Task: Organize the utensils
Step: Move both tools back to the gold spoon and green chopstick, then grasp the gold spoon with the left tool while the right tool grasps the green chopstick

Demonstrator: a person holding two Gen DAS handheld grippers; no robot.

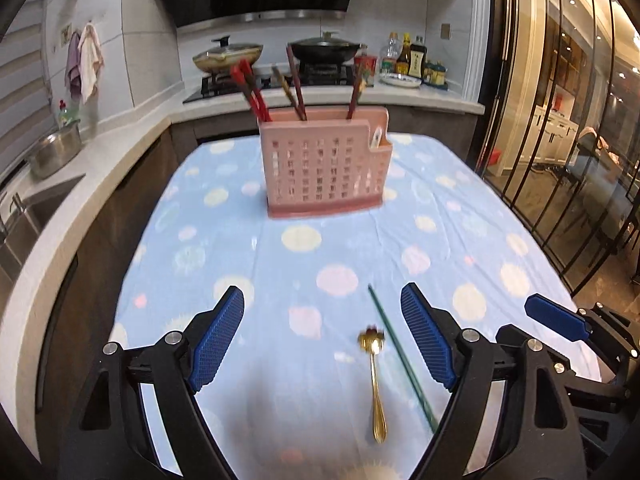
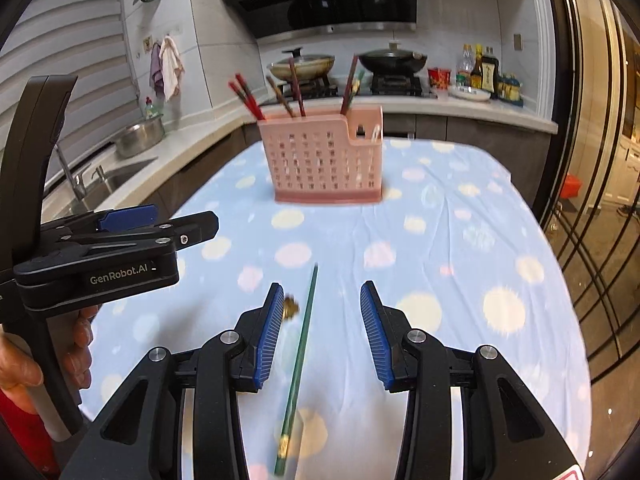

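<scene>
The left gripper point(image 1: 322, 304) hangs with jaws wide and empty above a gold spoon point(image 1: 376, 384) and a green chopstick point(image 1: 400, 360) lying on the dotted tablecloth point(image 1: 248, 248). The right gripper point(image 2: 318, 300) is partly open over the same chopstick, gripping nothing, its left pad hiding part of the spoon's bowl. Open cloth separates them from the pink utensil holder point(image 1: 326, 170), where chopsticks stand; motion blur smears detail.

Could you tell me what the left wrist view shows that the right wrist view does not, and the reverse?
Only the left wrist view shows the whole gold metal spoon, handle included, lying beside the thin green chopstick. Only the right wrist view shows the steel sink faucet and the person's hand holding the left gripper. Both show the pink slotted utensil holder with chopsticks standing in it, the dotted blue tablecloth, the green chopstick, and the open right gripper.
</scene>
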